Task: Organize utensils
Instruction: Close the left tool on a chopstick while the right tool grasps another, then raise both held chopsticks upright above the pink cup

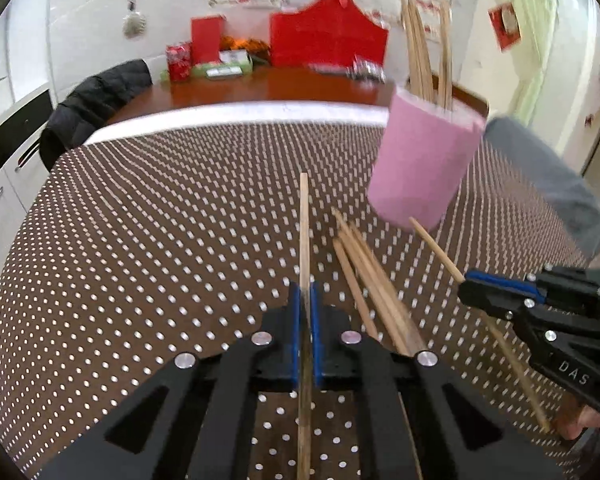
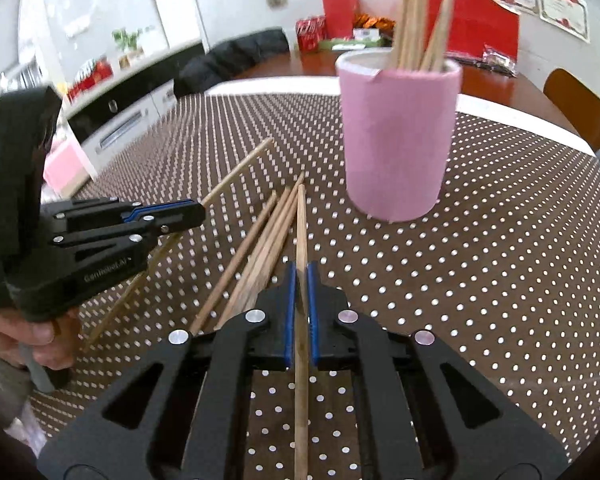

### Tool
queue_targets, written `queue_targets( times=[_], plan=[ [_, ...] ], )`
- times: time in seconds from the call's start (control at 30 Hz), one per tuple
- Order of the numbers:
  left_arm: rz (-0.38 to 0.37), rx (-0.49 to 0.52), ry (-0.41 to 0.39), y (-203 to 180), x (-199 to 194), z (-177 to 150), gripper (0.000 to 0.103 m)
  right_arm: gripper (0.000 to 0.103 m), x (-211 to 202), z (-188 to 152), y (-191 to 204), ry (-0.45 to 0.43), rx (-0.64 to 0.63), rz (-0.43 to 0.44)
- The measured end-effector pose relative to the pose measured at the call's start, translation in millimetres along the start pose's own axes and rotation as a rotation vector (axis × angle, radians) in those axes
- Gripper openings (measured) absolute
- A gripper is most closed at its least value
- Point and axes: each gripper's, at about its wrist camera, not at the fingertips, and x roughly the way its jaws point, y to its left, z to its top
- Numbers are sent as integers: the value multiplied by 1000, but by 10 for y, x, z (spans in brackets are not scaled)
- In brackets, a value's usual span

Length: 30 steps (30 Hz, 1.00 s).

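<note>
Polka-dot cloth covers the desk point(image 1: 140, 240). Left hand-held gripper point(image 1: 305, 292) clamped on one chopstick point(image 1: 304, 224); right hand-held gripper point(image 2: 299, 276) likewise pinches another chopstick point(image 2: 301, 224). Loose chopsticks point(image 1: 364, 264) lie between them, near the pink cup point(image 2: 396, 136). Sticks look light, stiff, smooth; a mid-shaft grip likely resists swivelling.

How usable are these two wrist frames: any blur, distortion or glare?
Left wrist view: strong fisheye bending, dark corner vignette; the pink cylindrical holder is motion-smeared, while the wooden chopstick in the left tool stays sharp. Right wrist view: same distortion; pink holder crisper, background soft. No harsh glare in either.
</note>
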Motion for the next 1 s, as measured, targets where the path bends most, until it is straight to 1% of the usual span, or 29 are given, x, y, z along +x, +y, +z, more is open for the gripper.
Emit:
queue_targets(
  times=[0.13, 0.27, 0.3, 0.4, 0.47, 0.6, 0.73, 0.83, 1.0],
  plan=[
    [-30, -41, -144, 53, -223, 76, 5, 6, -220, 31, -90, -107, 39, 51],
    [-91, -76, -272, 33, -447, 101, 5, 6, -483, 43, -151, -221, 61, 84],
    [-109, -77, -306, 11, -507, 105, 5, 6, -533, 44, -162, -240, 65, 89],
    [-130, -66, -381, -75, -645, 111, 5, 6, -687, 66, -207, -318, 88, 116],
    [-147, -63, -419, -144, -749, 111, 5, 6, -788, 60, -230, -353, 92, 119],
    [-187, -78, -458, -196, -827, 233, 5, 6, -927, 119, -238, -418, 99, 126],
    [-218, -71, -509, -280, -932, 395, 5, 6, -1027, 147, -274, -452, 102, 121],
    [-227, -65, -550, -328, -1006, 463, 5, 6, -1119, 176, -275, -479, 101, 112],
    [-261, -73, -627, -384, -1085, 595, 5, 6, -1306, 341, -283, -517, 77, 93]
  ],
)
